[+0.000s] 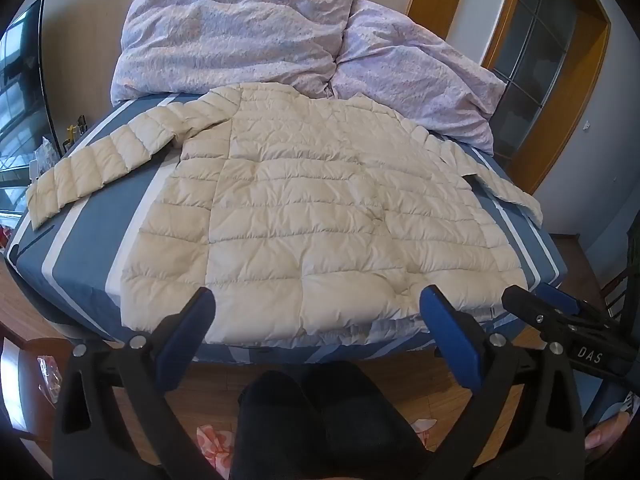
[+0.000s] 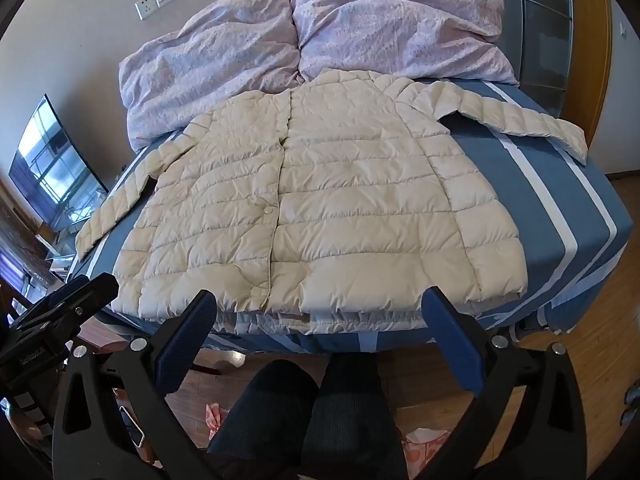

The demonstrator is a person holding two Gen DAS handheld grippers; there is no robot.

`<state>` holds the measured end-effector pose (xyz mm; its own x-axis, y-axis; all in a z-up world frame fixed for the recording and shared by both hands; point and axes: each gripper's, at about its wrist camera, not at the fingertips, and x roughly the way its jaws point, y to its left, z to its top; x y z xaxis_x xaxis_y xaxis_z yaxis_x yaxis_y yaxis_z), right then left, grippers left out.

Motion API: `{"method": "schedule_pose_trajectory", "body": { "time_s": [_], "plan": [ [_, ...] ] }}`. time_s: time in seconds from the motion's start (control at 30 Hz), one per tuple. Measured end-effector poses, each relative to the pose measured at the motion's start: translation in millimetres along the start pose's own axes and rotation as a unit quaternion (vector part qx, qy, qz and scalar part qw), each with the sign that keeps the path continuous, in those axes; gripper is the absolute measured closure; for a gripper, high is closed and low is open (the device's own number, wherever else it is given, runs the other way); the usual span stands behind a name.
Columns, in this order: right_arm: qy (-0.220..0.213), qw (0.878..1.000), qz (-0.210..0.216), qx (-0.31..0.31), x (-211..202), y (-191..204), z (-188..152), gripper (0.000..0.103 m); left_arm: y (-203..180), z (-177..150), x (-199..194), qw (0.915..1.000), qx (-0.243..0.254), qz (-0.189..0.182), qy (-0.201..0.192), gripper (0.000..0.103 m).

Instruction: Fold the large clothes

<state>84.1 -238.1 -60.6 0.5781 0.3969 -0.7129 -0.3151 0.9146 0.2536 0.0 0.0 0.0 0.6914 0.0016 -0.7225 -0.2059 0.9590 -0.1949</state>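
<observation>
With both the left gripper (image 1: 316,332) and right gripper (image 2: 316,332) held wide apart and empty short of the cream puffer jacket (image 2: 320,208), its slick hem, probably overhanging the bed (image 2: 560,208) edge, could be pinched through one layer only and dragged floorward.

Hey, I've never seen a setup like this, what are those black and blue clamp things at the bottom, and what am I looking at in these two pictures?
Those are two handheld grippers, one in each of a person's hands. Each carries a fisheye camera looking out along its two blue-padded fingers, so one picture comes from the left gripper and the other from the right gripper. In both, the fingers stand wide apart and hold nothing. Ahead is a bed with a blue striped sheet. A cream quilted jacket lies flat on it, sleeves spread out to both sides. A rumpled lilac duvet is bunched at the far end. The dark shapes at the bottom are the person's legs.
</observation>
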Motion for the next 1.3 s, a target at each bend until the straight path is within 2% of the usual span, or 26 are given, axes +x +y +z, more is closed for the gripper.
{"method": "schedule_pose_trajectory", "body": {
  "time_s": [1.3],
  "plan": [
    [0.004,1.0,0.0,0.003,6.0,-3.8,-0.1,0.001,-0.9,0.4,0.6,1.0,0.001,0.003,0.004,0.002]
  ]
}}
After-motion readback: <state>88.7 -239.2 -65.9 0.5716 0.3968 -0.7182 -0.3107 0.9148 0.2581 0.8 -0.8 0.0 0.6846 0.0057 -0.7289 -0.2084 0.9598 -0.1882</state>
